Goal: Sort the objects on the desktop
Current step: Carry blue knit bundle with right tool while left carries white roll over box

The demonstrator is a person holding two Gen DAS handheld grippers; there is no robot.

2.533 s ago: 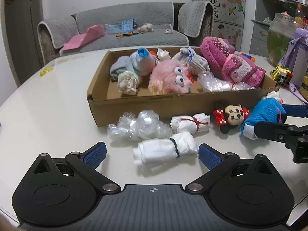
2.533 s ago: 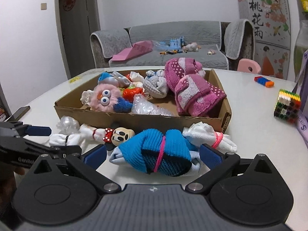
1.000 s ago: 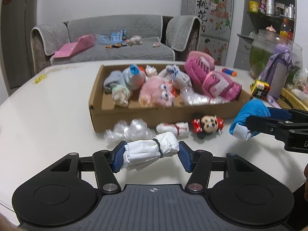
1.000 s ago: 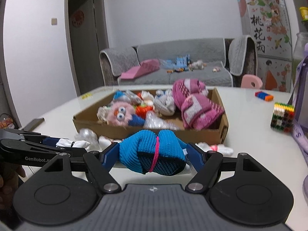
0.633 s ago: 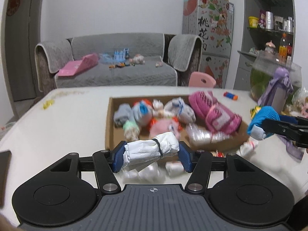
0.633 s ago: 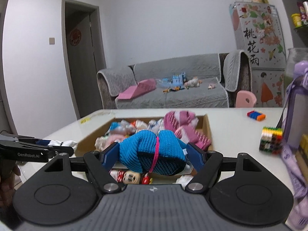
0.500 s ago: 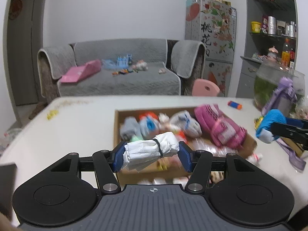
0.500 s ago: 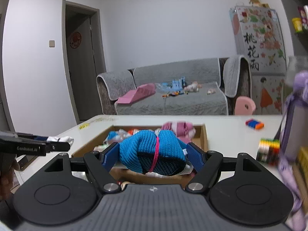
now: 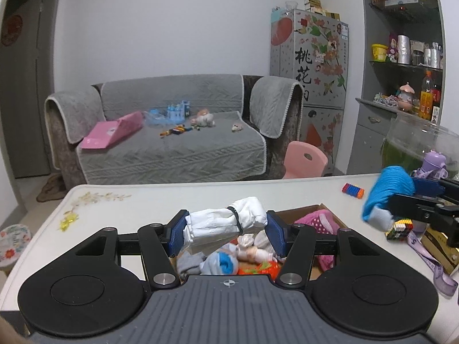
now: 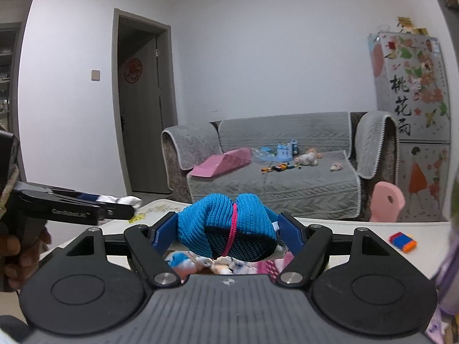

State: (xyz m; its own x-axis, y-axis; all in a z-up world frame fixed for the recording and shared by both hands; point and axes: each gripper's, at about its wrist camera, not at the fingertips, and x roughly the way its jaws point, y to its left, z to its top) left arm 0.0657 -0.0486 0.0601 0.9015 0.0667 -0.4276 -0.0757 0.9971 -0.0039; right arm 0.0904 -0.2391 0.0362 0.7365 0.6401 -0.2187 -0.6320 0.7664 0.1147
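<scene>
The left gripper (image 9: pixel 226 229) clamps a white roll (image 9: pixel 225 223) and the right gripper (image 10: pixel 226 236) a blue bundle (image 10: pixel 226 233) — only the left view shows the box (image 9: pixel 311 210) corner below.

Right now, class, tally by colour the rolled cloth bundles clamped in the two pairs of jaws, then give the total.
White bundle: 1
Blue bundle: 1
Total: 2
</scene>
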